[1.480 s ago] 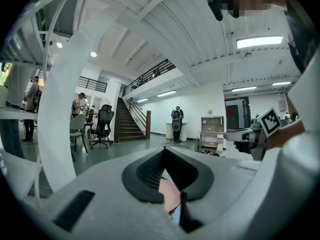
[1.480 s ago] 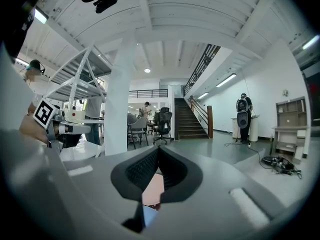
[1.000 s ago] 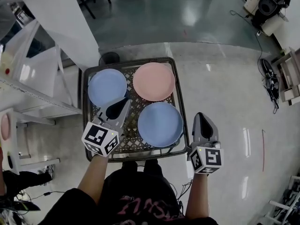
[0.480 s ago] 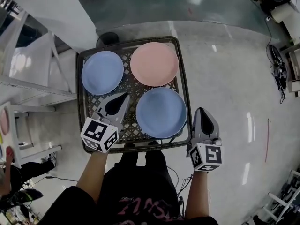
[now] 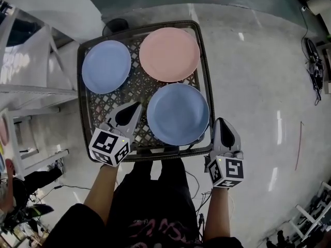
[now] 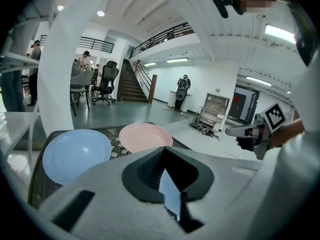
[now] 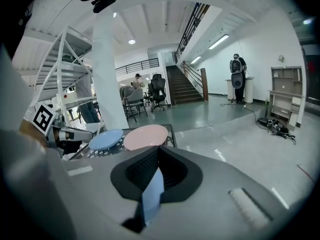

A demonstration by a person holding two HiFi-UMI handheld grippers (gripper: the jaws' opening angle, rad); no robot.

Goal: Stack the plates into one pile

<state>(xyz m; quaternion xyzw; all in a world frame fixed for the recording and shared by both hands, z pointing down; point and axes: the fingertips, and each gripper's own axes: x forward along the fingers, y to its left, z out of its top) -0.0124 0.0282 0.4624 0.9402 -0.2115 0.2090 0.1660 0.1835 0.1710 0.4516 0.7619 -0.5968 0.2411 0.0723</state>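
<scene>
Three plates lay apart on the desk [image 5: 138, 94], none stacked: near blue plate [image 5: 178, 113] front-right, pink plate [image 5: 169, 54] behind it, far blue plate [image 5: 106, 66] back-left. None had shifted in the last sec; only the person had drawn closer. Left tongs [image 5: 137, 105], closed & empty, pointed at the near blue plate's left rim. Right tongs [image 5: 221, 121], likewise closed w/ nothing held, hung just off the desk's right edge. Stacking prob. hadn't begun.
</scene>
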